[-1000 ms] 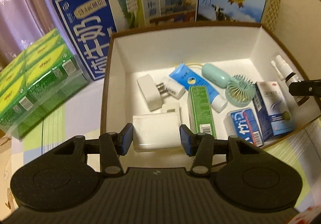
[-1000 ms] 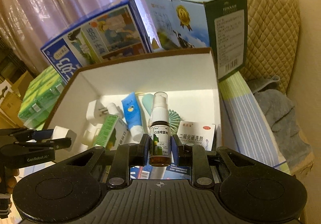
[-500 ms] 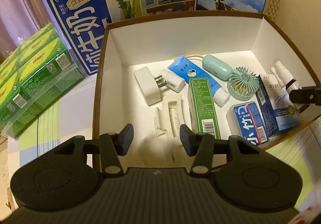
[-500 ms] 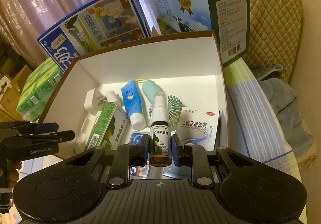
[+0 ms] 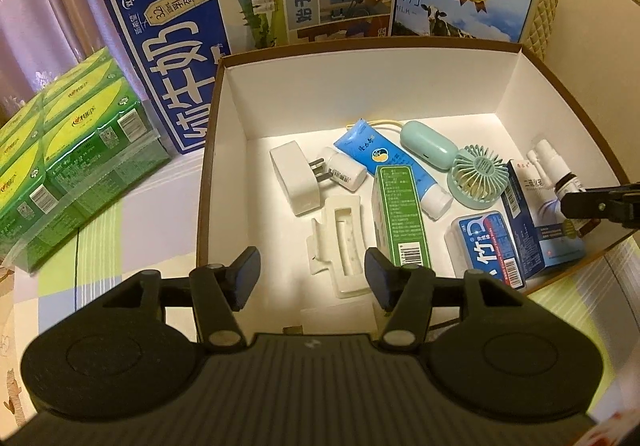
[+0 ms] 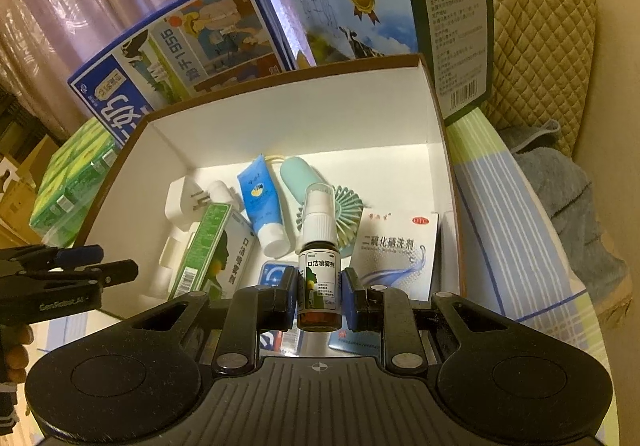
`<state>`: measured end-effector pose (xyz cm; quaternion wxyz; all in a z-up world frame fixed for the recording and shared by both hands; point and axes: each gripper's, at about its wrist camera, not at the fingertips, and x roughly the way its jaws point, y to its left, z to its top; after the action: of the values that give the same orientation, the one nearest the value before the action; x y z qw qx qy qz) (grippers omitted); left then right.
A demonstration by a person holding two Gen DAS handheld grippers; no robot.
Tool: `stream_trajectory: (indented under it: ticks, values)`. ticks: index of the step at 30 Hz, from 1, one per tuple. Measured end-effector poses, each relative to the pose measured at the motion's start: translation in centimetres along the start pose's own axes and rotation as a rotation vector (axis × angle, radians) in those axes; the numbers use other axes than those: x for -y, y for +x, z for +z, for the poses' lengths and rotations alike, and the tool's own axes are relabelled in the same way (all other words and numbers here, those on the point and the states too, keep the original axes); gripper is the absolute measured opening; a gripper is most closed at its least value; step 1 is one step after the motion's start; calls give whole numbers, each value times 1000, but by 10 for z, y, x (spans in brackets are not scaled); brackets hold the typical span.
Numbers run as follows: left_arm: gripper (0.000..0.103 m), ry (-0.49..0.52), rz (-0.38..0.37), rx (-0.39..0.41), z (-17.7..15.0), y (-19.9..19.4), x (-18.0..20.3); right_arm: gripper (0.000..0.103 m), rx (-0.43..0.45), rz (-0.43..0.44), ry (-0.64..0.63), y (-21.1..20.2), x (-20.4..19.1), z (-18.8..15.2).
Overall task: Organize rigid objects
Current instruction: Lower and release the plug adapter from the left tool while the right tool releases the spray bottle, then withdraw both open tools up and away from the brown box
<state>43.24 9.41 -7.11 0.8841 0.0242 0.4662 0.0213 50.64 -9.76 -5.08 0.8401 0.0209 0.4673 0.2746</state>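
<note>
White card lines the box (image 5: pixel 232 166) that fills the left wrist view. The left gripper (image 5: pixel 312 276) hangs over the box's near edge, its jaws having just been opening, and they now stand apart, pressing on nothing. Beyond the fingertips and between them lies a white clip (image 5: pixel 340 246) on the box floor, apart from both pads. A green carton (image 5: pixel 400 222) lies just right of the clip, by the right fingertip. Farther in are a plug (image 5: pixel 294 178), a blue tube (image 5: pixel 388 162) and a fan (image 5: pixel 478 176).

From the right wrist, the right gripper (image 6: pixel 320 296) is clamped on a brown spray bottle (image 6: pixel 319 278), held upright above the box's near right part, its white nozzle up.
</note>
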Motion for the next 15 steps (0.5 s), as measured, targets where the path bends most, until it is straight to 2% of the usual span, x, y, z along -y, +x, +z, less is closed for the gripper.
stream_trajectory:
  ticks: [2,4,5,6,15]
  values:
    - [57,-4,-5,5,0,-2,0,20,27,2,5,0,-1,0]
    - [61,-9,-10,10,0,-4,0,30,0,-6,15,4,-1,2]
    - [62,-10,-10,14,0,-5,1,42,-5,2,22,4,0,1]
    - [63,-9,-10,17,0,-7,1,45,1,22,26,2,0,0]
    - [63,-19,-35,37,-1,-17,4,55,-10,12,5,-6,-5,-5]
